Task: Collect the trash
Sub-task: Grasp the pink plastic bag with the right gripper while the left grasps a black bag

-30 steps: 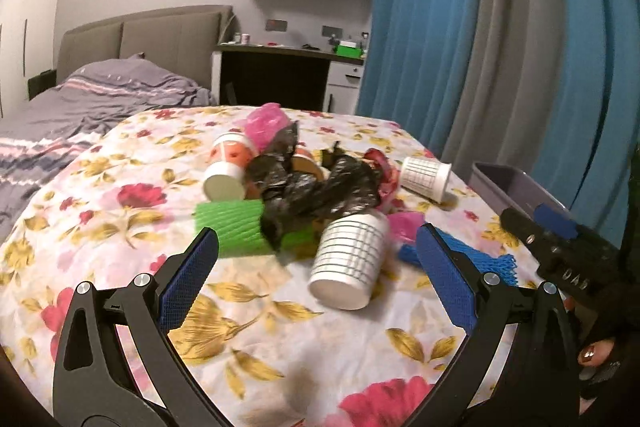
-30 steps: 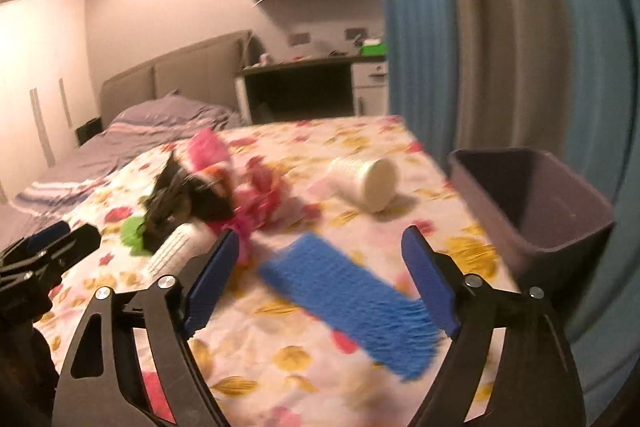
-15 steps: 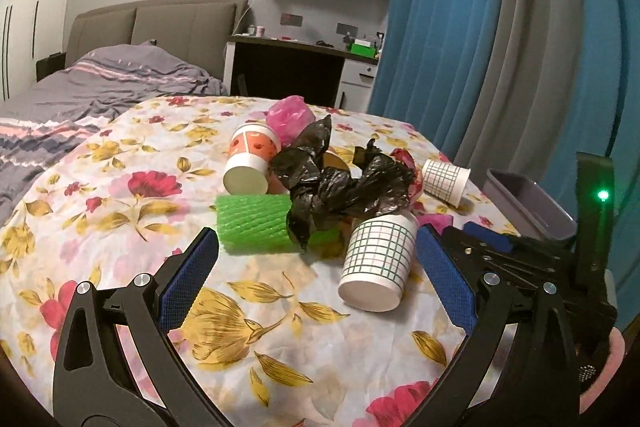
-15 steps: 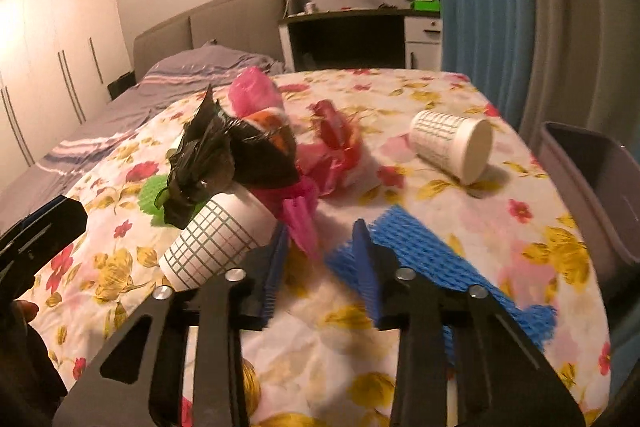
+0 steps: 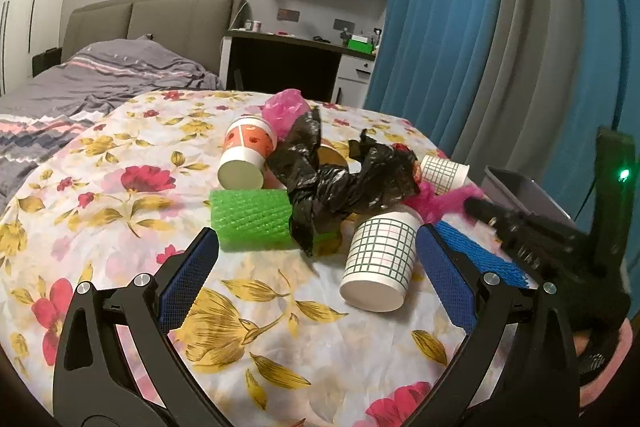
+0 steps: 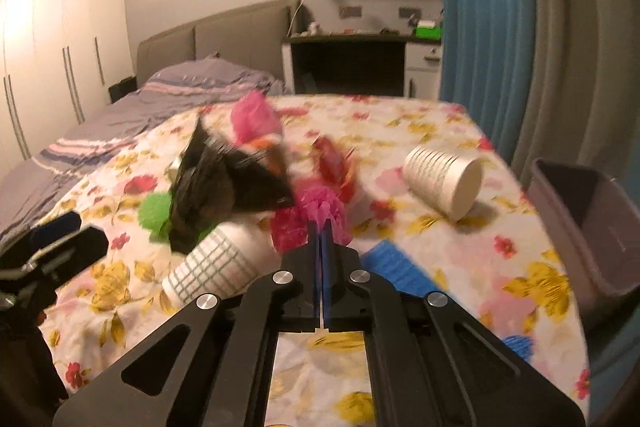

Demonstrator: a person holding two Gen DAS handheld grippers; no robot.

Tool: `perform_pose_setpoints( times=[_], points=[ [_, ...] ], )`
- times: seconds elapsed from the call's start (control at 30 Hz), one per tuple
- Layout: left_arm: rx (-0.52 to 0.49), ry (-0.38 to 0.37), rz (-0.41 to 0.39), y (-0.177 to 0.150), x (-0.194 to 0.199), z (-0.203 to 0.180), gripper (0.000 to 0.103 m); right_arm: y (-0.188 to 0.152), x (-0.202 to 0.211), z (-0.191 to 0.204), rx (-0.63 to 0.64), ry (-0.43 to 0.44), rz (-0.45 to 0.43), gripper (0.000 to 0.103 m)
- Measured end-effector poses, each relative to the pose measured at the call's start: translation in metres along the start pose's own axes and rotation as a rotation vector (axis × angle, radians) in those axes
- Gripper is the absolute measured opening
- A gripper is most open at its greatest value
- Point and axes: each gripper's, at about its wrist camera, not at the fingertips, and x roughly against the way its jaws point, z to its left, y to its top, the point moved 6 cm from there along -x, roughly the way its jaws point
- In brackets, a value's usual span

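Trash lies on a flowered tablecloth [image 5: 120,195]: a black plastic bag [image 5: 344,179], a green foam net [image 5: 252,219], an orange paper cup [image 5: 246,155], two checked white cups [image 5: 380,263] [image 6: 444,183], a blue foam net [image 6: 396,267] and pink plastic [image 6: 316,215]. My right gripper [image 6: 322,231] is shut on the pink plastic; it shows at the right of the left wrist view [image 5: 476,205]. My left gripper [image 5: 316,263] is open and empty, in front of the nearer checked cup and green net.
A grey bin [image 6: 588,223] stands at the table's right edge, also seen in the left wrist view [image 5: 520,195]. Blue curtains [image 5: 500,47] hang behind it. A bed [image 5: 100,79] and a desk [image 5: 288,63] lie beyond the table.
My right gripper has closed from wide open and now pinches the pink plastic, having moved left off the blue net. My left gripper has stayed open and drifted slightly.
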Motion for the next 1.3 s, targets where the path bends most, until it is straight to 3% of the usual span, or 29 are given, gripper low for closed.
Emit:
perform_pose_setpoints(
  times=[0.4,1.0,1.13,1.23,1.3],
  points=[
    [0.026,-0.004,0.016,0.003,-0.008,0.005,0.097,0.016,0.048,-0.035,-0.029,-0.095,-0.133,0.002],
    [0.072,-0.07,0.089,0.027,-0.062,-0.002,0.097,-0.008,0.056,-0.056,-0.092,-0.107,-0.103,0.002],
    [0.085,-0.092,0.138,0.025,-0.075,-0.002,0.078,-0.009,0.056,-0.061,-0.105,-0.106,-0.105,0.002],
    [0.086,-0.111,0.148,0.021,-0.076,-0.001,0.056,-0.009,0.058,-0.064,-0.11,-0.107,-0.107,0.002],
    [0.08,-0.117,0.14,0.02,-0.074,-0.001,0.034,-0.008,0.058,-0.066,-0.114,-0.109,-0.109,0.002]
  ],
)
